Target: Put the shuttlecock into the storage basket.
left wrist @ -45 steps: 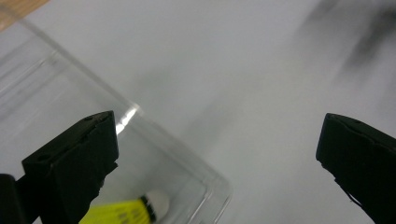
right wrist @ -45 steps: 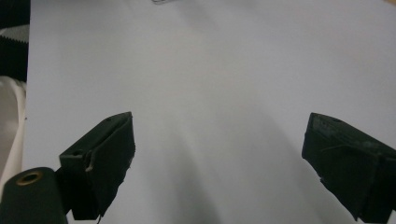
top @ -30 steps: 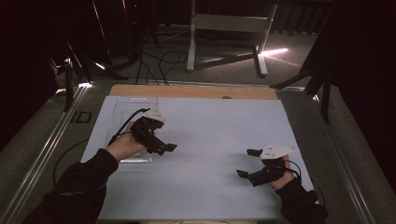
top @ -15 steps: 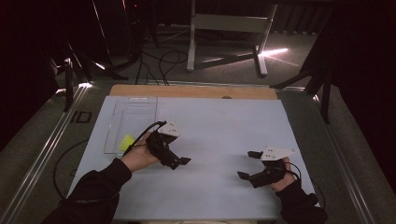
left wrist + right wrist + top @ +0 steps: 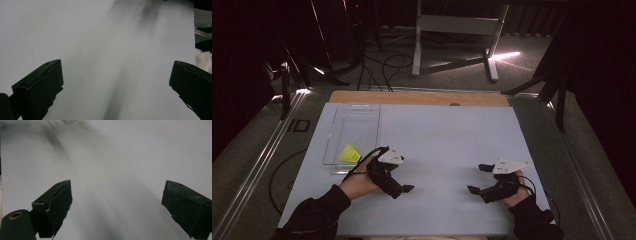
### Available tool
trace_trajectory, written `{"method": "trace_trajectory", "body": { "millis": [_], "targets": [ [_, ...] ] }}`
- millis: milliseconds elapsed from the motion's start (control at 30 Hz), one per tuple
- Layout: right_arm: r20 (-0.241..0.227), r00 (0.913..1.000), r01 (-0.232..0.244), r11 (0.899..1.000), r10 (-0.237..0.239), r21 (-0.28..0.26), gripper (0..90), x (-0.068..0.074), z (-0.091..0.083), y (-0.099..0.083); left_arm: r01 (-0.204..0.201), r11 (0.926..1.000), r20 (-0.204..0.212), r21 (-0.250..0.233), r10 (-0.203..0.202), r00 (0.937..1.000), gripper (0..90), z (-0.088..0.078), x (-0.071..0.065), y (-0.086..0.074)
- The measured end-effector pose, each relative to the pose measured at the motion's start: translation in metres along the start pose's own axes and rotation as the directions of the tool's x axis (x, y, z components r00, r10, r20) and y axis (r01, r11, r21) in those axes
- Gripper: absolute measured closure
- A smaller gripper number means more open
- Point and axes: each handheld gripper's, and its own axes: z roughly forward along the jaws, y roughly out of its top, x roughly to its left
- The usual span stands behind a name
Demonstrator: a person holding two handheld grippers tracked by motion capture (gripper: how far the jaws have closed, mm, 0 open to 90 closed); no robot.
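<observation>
A small yellow piece [image 5: 349, 153] lies at the near end of a clear plastic tray [image 5: 357, 122] on the left of the white mat. My left gripper [image 5: 401, 187] is just right of the tray's near end, low over the mat. In the left gripper view the left gripper [image 5: 116, 82] stands wide open, with bare mat between its jaws. My right gripper [image 5: 477, 178] hovers near the mat's front right, pointing left. The right gripper [image 5: 116, 202] is open too, and nothing is held in it. A corner of the clear tray [image 5: 70, 121] shows far off at the top.
The white mat [image 5: 437, 135] covers most of a wooden table [image 5: 412, 97]. Metal rails [image 5: 262, 155] run along both sides. On the dark floor beyond are a white stand [image 5: 457, 25], cables and tripod legs.
My left gripper has moved from over the tray's near end to the right and toward the person. The yellow piece now shows in the tray. The right gripper has barely moved.
</observation>
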Motion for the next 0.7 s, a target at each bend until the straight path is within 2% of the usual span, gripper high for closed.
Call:
{"method": "trace_trajectory", "body": {
  "millis": [133,333,433,500,700],
  "targets": [
    [0.004,1.0,0.001,1.0,-0.001,0.0,9.6,0.0,-0.001,0.0,0.004,0.9998,0.006,-0.018,-0.004,1.0,0.2,-0.001,-0.005,-0.011],
    [0.014,0.9998,0.011,1.0,-0.011,-0.01,9.5,0.001,-0.002,-0.002,0.001,0.9999,-0.028,-0.017,-0.002,0.9996,0.3,-0.006,-0.011,-0.03],
    [0.01,0.9999,0.003,1.0,-0.003,-0.004,9.6,0.001,-0.002,-0.004,0.022,0.9994,-0.034,-0.028,-0.022,0.9992,0.3,-0.007,-0.013,-0.04],
    [0.008,1.0,-0.001,1.0,0.001,-0.001,9.6,0.001,-0.002,-0.005,0.018,0.9998,-0.05,-0.01,-0.019,0.9986,0.3,-0.006,-0.014,-0.048],
    [0.015,0.9999,-0.007,1.0,0.007,-0.001,9.6,0.001,-0.003,-0.006,0.051,0.9987,-0.068,-0.005,-0.052,0.9963,0.3,-0.006,-0.013,-0.068]
  ]
}}
